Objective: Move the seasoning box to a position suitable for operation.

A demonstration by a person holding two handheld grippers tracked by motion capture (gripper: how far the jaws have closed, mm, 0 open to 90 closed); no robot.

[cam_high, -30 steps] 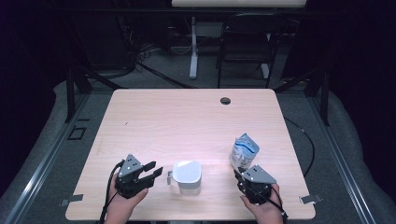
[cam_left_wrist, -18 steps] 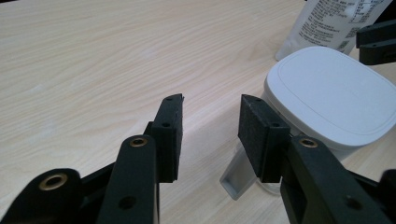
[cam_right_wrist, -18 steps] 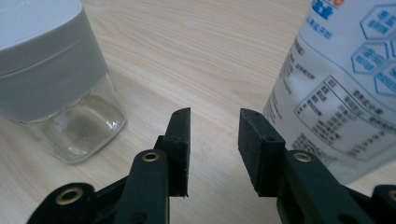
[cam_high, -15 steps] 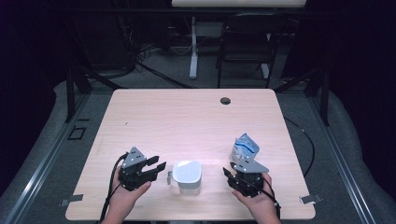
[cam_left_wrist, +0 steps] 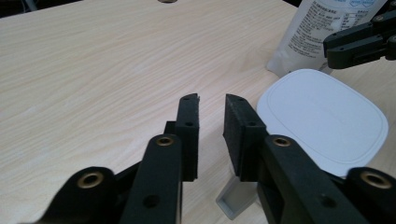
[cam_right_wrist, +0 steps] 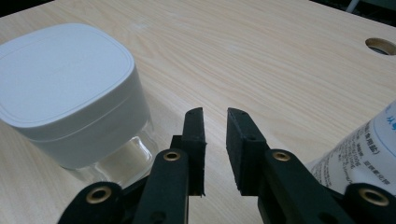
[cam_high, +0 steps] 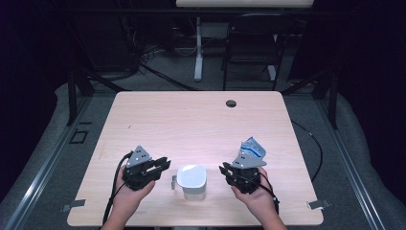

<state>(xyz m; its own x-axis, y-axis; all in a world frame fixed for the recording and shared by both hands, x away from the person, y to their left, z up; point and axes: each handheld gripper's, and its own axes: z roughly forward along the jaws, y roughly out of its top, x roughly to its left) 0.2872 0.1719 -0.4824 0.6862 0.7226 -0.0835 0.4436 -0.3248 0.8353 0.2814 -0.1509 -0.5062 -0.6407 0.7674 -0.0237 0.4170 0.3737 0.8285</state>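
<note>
On the pale wooden counter (cam_high: 191, 120), the person's left hand (cam_high: 127, 199) comes in from the near edge, forearm angled slightly inward, and holds the left gripper (cam_high: 160, 165) low over the wood, aimed to the right at the container. Its fingers (cam_left_wrist: 189, 130) have just been closing and now stand a narrow gap apart with nothing between them, bare wood showing through.

Just beside them stands the clear glass container with a rounded-square white lid (cam_high: 192, 179), upright near the front edge, between the two grippers and touched by neither.

The right gripper (cam_high: 224, 170) points left toward that container, the right hand (cam_high: 256, 199) tilted inward. Its fingers (cam_right_wrist: 196, 140) have also just been closing; they are released, gripping nothing. Behind this gripper a white and blue plastic pouch (cam_high: 252, 149) stands.
</note>
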